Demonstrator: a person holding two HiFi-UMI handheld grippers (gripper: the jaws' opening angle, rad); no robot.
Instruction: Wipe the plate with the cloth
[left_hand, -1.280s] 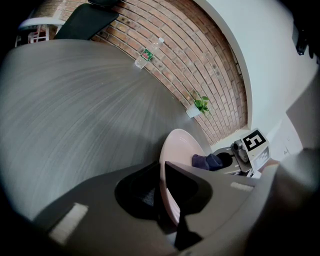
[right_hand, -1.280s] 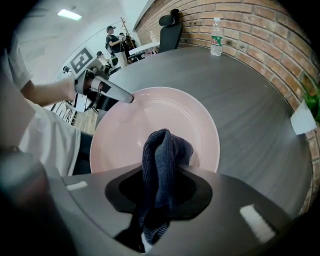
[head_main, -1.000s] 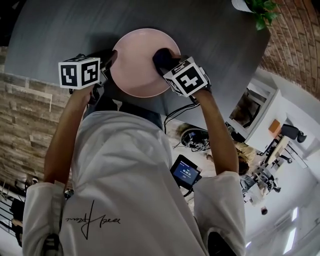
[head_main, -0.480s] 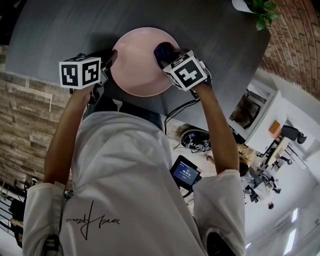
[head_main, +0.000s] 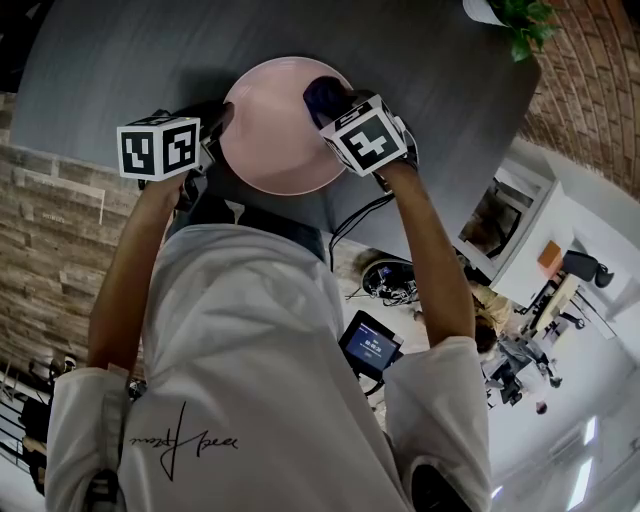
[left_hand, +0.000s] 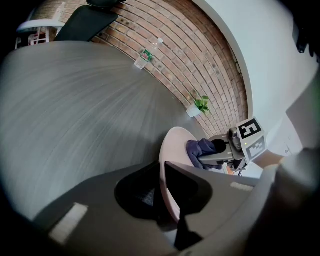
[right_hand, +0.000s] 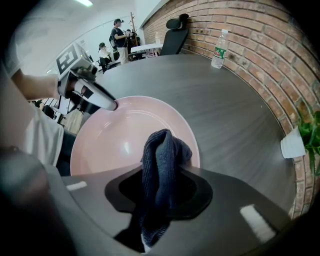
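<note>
Since a second ago the right tongs (head_main: 332, 108) have slid a little toward the middle of the plate (head_main: 268, 135), holding the dark blue cloth (head_main: 322, 95) tight between the jaws. Unmoved, the left tongs (head_main: 214, 128) pinch the plate's left rim, narrow. The plate lies close to the near edge of the table (head_main: 110, 60). I judge the cloth soft and light, the plate stiff, smooth, breakable: best gripped at the rim.

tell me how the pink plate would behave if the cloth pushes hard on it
Probably stiff: the plate holds its shape with the left gripper clamped on one edge of the rim. It looks glossy, so it might slide on the table if that grip slackened. The cloth in the right gripper pressing near the rim could tip it.
</note>
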